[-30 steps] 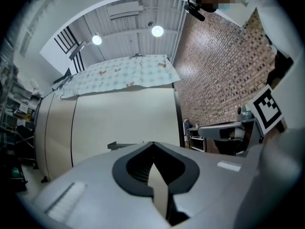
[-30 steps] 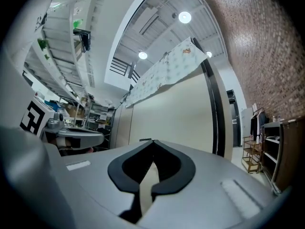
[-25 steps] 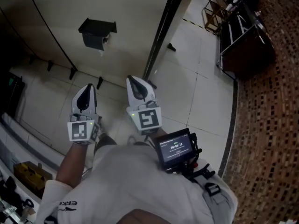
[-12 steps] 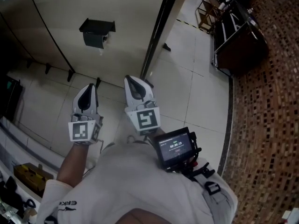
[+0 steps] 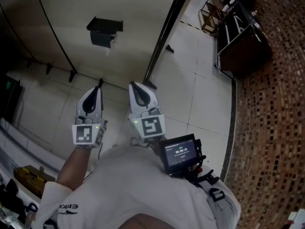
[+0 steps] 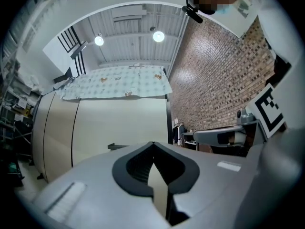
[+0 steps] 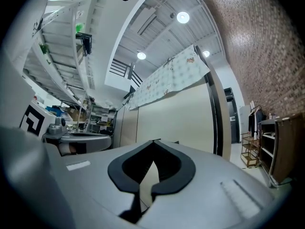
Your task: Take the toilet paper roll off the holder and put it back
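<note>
Left gripper, right gripper both closed, empty, held level before approach; wall-mounted holder well ahead, toilet roll probably inside.

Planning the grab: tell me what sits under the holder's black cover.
The toilet paper roll sits under the cover, shadowed. Whatever carries it is covered by roll and cover.

The holder covers most of the toilet paper roll; through my gripper views, it's too small to tell.
</note>
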